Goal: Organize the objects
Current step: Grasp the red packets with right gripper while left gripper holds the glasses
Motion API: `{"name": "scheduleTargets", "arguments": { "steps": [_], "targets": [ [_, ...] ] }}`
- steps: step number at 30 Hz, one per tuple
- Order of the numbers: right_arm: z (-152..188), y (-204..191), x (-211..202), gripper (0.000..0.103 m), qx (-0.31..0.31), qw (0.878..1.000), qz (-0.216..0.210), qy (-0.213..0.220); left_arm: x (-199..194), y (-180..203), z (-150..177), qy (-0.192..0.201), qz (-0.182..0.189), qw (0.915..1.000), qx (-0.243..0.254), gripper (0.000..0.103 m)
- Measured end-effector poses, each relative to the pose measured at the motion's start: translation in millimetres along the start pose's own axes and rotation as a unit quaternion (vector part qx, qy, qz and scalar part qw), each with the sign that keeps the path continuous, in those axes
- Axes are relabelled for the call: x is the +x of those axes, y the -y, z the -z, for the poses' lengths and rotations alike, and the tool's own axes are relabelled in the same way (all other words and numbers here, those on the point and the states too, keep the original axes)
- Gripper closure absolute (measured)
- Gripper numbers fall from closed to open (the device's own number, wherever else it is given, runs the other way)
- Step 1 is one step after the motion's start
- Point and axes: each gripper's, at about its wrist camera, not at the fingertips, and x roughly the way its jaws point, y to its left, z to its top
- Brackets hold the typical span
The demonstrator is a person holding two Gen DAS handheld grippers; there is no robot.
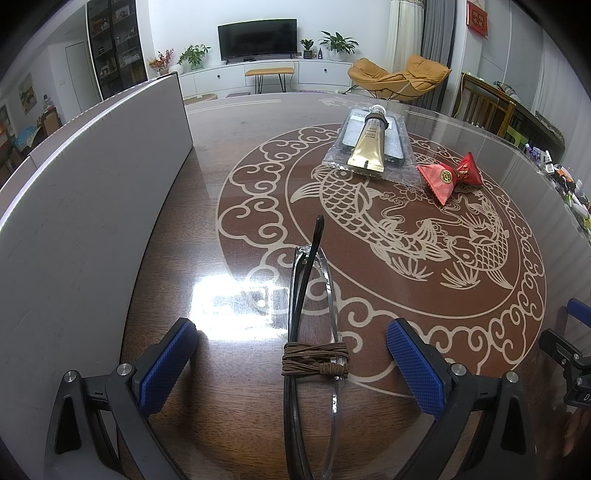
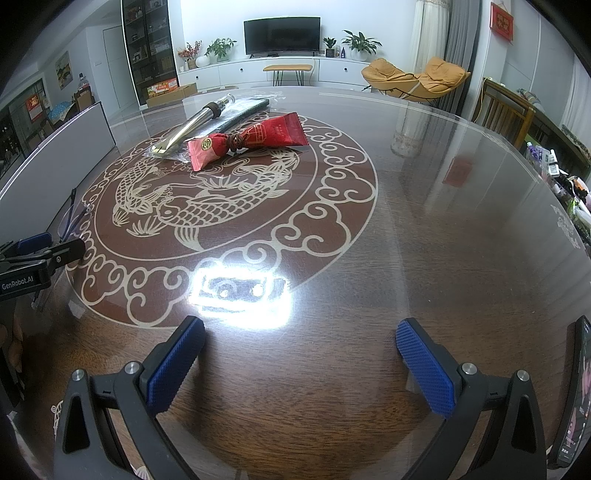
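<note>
A black flat TV [image 1: 257, 39] stands on a long white cabinet [image 1: 266, 75]. Green potted plants [image 1: 338, 44] sit beside it. An orange soft chair [image 1: 399, 75] is near grey curtains [image 1: 436, 40].

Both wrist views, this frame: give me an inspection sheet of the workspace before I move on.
Surface: glossy table with fish motif, lamp glare.
Job's things: folded glasses wrapped in brown cord between the open left gripper fingers; gold tube on bagged phone case; red packet.
Clutter: white box; phone at right edge.
Grippers: right gripper open, empty.
Cables: nothing seen.
Surroundings: TV, orange chair.
</note>
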Motion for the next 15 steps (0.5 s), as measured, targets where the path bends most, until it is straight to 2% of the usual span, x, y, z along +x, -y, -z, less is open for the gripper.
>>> {"name": "scheduleTargets", "arguments": {
  "steps": [3, 5, 9, 11, 15],
  "targets": [
    [-2, -1, 2, 0.000, -0.003, 1.000, -0.004, -0.005, 0, 0, 0, 0.000, 0.000, 1.0000, 0.000, 0.000],
    [-12, 2, 5, 0.000, 0.013, 1.000, -0.023, -0.018, 0, 0, 0, 0.000, 0.000, 1.0000, 0.000, 0.000],
    [-63, -1, 10, 0.000, 0.069, 0.993, -0.091, -0.017, 0, 0, 0, 0.000, 0.000, 1.0000, 0.000, 0.000],
    [-97, -10, 30, 0.000, 0.092, 0.987, -0.121, -0.046, 0, 0, 0, 0.000, 0.000, 1.0000, 0.000, 0.000],
    [-137, -27, 69, 0.000, 0.127, 0.979, -0.126, -0.097, 0, 0, 0, 0.000, 0.000, 1.0000, 0.000, 0.000]
  ]
}}
